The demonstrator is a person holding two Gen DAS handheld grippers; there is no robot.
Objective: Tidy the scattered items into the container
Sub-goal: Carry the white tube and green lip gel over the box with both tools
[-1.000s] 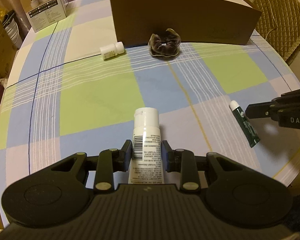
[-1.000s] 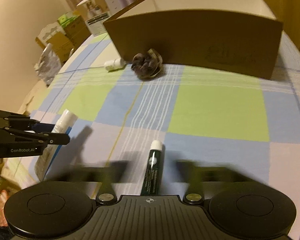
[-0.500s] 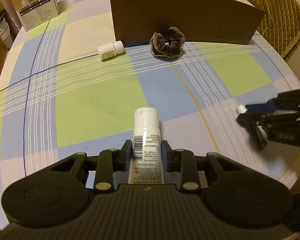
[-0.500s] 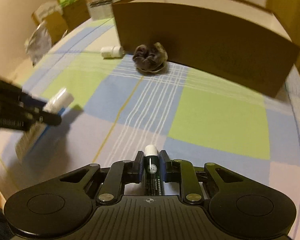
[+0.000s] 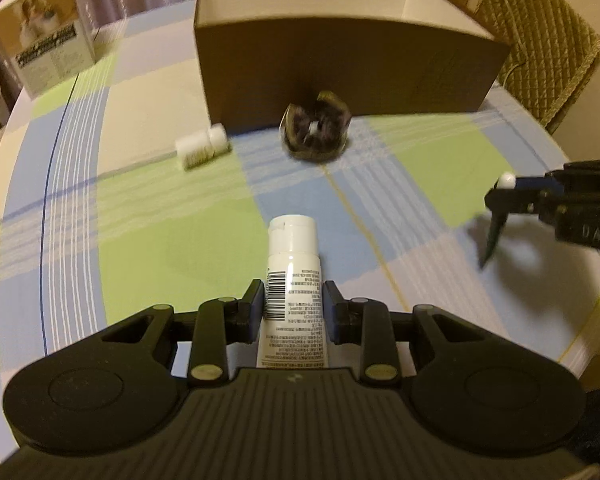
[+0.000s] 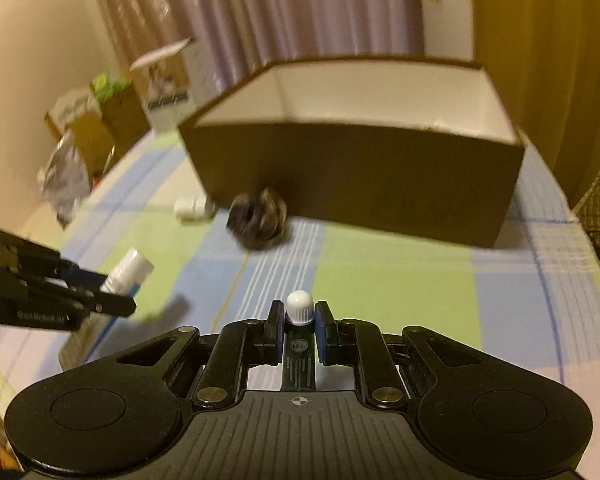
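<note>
Left gripper (image 5: 293, 303) pinching white tube (image 5: 292, 276), cap toward cardboard box (image 5: 352, 68). Right gripper (image 6: 299, 322) clamped on dark green tube (image 6: 299, 354), white cap poking past pads, tube off counter (image 5: 148, 240). Box open-topped, at counter's far edge. Scrunchie (image 5: 315, 133) and small white bottle (image 5: 201, 146) lie just before box's near wall. Bare cloth between grippers and box.
</note>
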